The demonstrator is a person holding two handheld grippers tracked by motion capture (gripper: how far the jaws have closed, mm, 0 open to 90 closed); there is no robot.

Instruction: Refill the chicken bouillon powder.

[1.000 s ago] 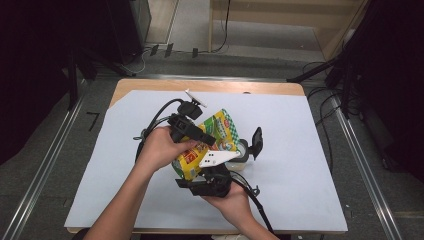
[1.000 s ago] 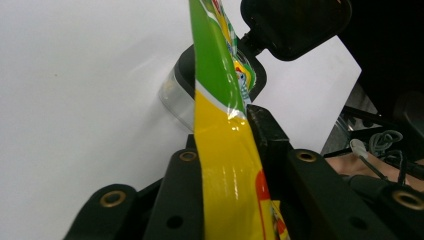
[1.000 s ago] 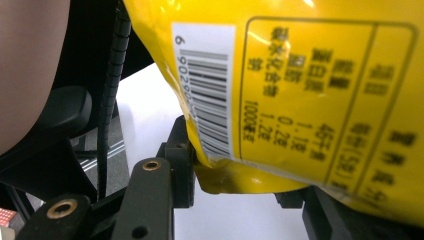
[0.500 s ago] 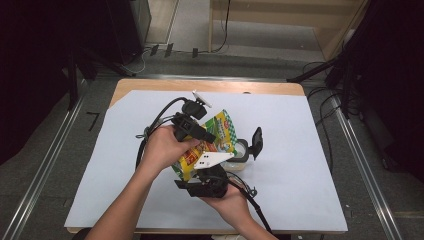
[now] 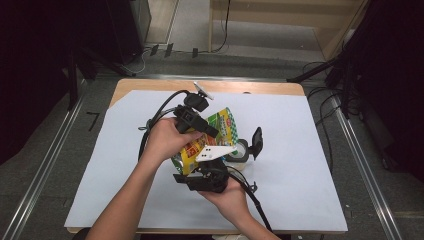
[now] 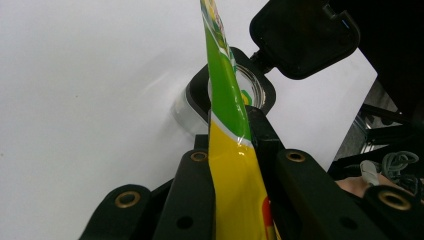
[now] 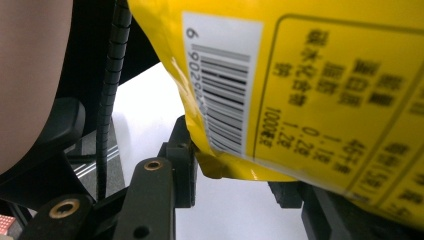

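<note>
Nearest the person, the right gripper [image 5: 207, 172] is held at the bag's lower end; in the right gripper view its jaws stand on either side of the yellow snack bag [image 7: 310, 90], whose barcoded bottom corner lies between them, though pad pressure on the foil cannot be told. Above it, the left gripper [image 5: 200, 125] is seen pinching the bag's upper edge: in the left gripper view the green-and-yellow foil [image 6: 227, 130] is pressed flat between nearly shut jaws. The bag [image 5: 212, 137] is thus held off the white sheet [image 5: 300, 150] over the table's middle, tilted toward a clear container [image 5: 240, 150] with a black hinged lid [image 5: 257, 141] standing open. The bag appears gripped and positioned; opening or emptying it is judged not yet done. The high view gives the overall layout; the left gripper view alone reveals the container's open mouth [image 6: 252, 87] just behind the bag, and the right gripper view the printed back panel.
</note>
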